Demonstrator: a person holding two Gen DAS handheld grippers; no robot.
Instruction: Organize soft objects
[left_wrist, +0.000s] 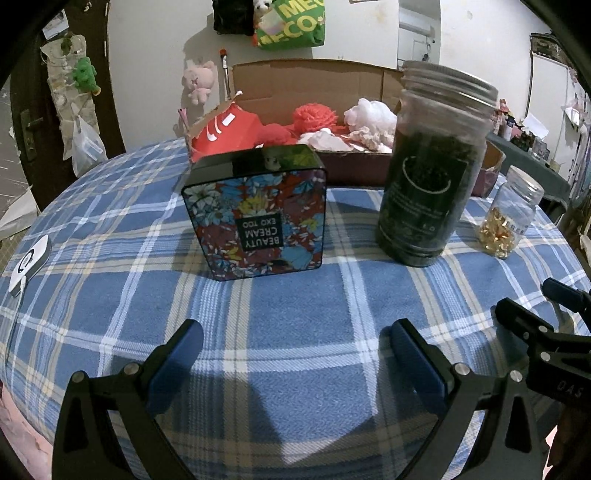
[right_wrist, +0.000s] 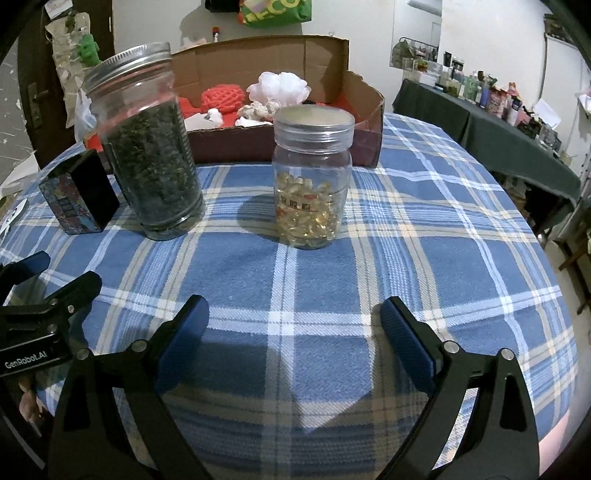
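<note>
Where the blue plaid tablecloth (right_wrist: 295, 266) covers the table, all items are arranged upon it, and positions below are given relative to the tall glass jar (right_wrist: 147, 147), which is filled with dark dried leaves and closed by a metal screw lid.

The cardboard box (right_wrist: 280, 144) is located behind the tall glass jar, at the far edge of the cloth, with its flaps raised. The soft objects are contained in it: a red knitted piece (right_wrist: 221, 96), a white fluffy piece (right_wrist: 280, 88) and smaller pale pieces (right_wrist: 258, 109) are seen inside, well behind the jar. In the left wrist view a red folded item (left_wrist: 225, 134) is seen at the box's left end.

The floral tin (left_wrist: 255, 214), marked "BEAUTY CREAM", is stood on edge just to the left of the tall glass jar, apart from it.

The small clear jar (right_wrist: 312, 177), holding golden capsules and capped with a clear lid, is placed to the right of the tall glass jar, with a gap between them.

A white round device (left_wrist: 31, 260) is seen at the cloth's left edge, well to the left of the jar.

The left gripper (left_wrist: 295, 347) is held in front of the jar, above bare cloth, with its blue-padded fingers spread wide and nothing between them. The right gripper (right_wrist: 293, 317) is held likewise, wide apart and holding nothing.
</note>
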